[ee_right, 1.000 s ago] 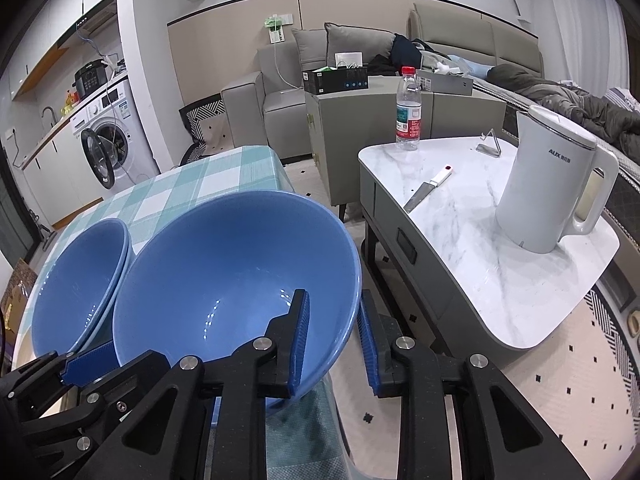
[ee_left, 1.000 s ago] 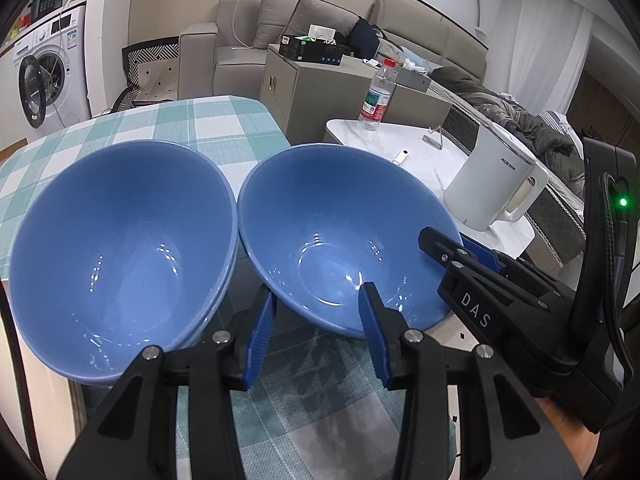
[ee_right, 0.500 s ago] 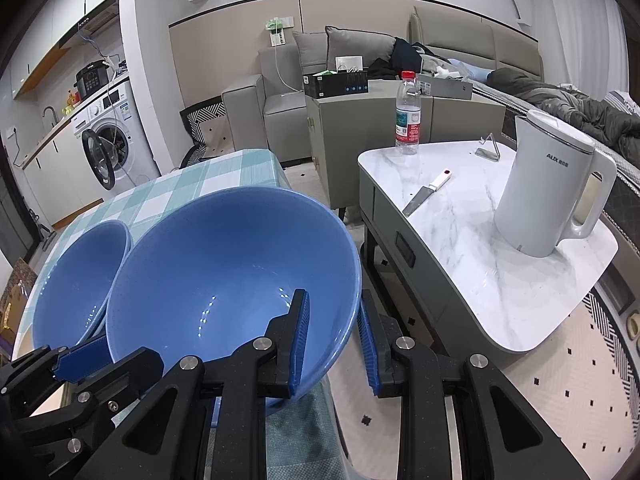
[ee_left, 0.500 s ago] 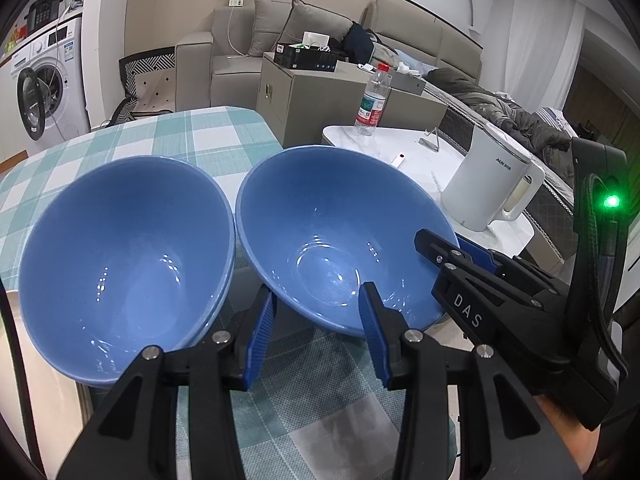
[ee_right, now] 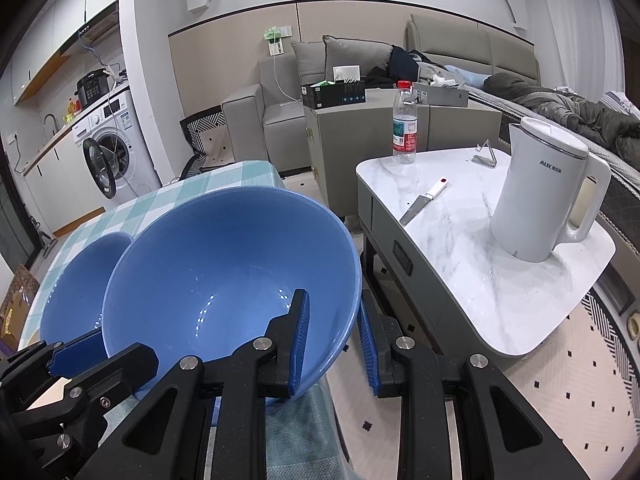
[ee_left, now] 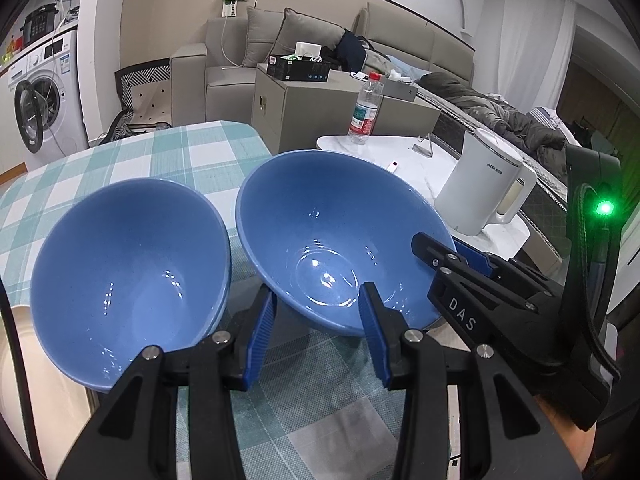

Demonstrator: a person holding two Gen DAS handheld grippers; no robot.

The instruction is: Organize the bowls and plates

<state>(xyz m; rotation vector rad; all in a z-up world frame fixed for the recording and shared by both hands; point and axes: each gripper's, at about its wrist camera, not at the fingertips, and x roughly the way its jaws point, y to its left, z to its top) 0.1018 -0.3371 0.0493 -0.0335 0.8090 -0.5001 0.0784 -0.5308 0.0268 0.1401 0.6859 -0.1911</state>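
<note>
Two blue bowls sit side by side over a teal checked tablecloth (ee_left: 168, 152). The right bowl (ee_left: 336, 240) (ee_right: 224, 272) is tilted, and my right gripper (ee_right: 334, 336) is shut on its near rim, one pad inside and one outside. My left gripper (ee_left: 316, 332) is open, its fingers straddling the near edge of that same bowl without pinching it. The left bowl (ee_left: 124, 264) (ee_right: 76, 288) looks stacked on another blue bowl; a second rim shows under it. The right gripper (ee_left: 472, 276) also shows in the left wrist view.
A cream plate edge (ee_left: 16, 360) shows at the lower left. To the right stands a marble side table (ee_right: 480, 248) with a white kettle (ee_right: 548, 188), a knife (ee_right: 424, 200) and a water bottle (ee_right: 405, 124). A sofa and a washing machine are behind.
Both cameras have pulled back and risen slightly. The right bowl has tilted a little more in the right gripper. The left gripper has stayed open.
</note>
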